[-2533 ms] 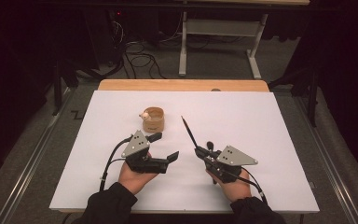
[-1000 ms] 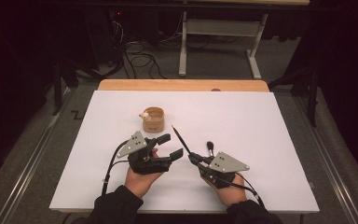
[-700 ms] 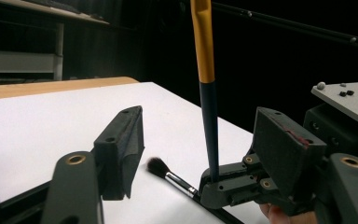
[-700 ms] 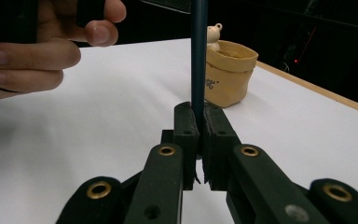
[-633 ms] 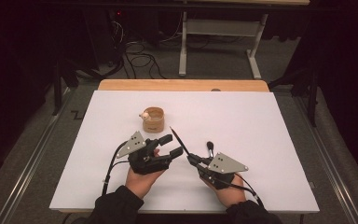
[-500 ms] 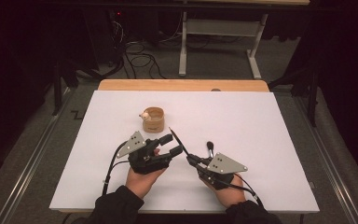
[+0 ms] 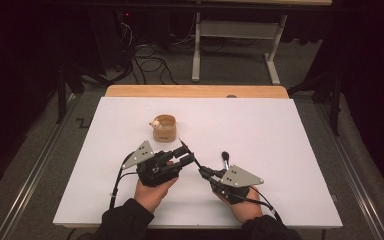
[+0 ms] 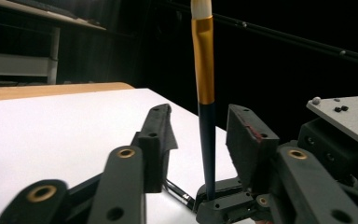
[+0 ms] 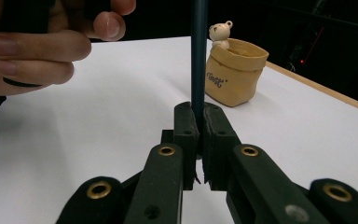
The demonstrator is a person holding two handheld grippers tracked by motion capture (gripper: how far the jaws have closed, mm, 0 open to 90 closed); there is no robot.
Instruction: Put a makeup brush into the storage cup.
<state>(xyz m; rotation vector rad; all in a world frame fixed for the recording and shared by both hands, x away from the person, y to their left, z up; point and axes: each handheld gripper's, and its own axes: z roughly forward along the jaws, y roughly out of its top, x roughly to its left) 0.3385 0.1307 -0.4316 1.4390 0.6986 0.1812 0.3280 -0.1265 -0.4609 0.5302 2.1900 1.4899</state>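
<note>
Right gripper view gives us the clearest reading: our right tongs (image 9: 197, 140) are clenched on the dark handle of the paintbrush (image 9: 198, 56), which rises straight up out of the jaws, with the small tan pot (image 9: 235, 72) and its bear figure standing behind it, a little to the right. In the left gripper view the same paintbrush (image 8: 205, 93) stands between the jaws of our left tongs (image 8: 200, 140), its gold ferrule and pale bristles above them; those jaws have just been closing around it, yet we see a gap on each side of the handle, so they are not pressing on it yet.

From the high view, the paintbrush (image 7: 189, 151) hangs above the white table (image 7: 290, 150), nearer to us than the pot (image 7: 164, 128) and slightly right of it, its tip slanting toward the pot; our left tongs (image 7: 186, 156) and right tongs (image 7: 203, 172) meet around it there.

We judge the brush to be light, thin and stiff, with a smooth lacquered handle that can swivel or slide in a two-sided pinch. The bristles are soft and should not be squeezed. The best hold for the left tongs is on the dark handle just below the ferrule, squarely across, well above the right tongs' grip.
</note>
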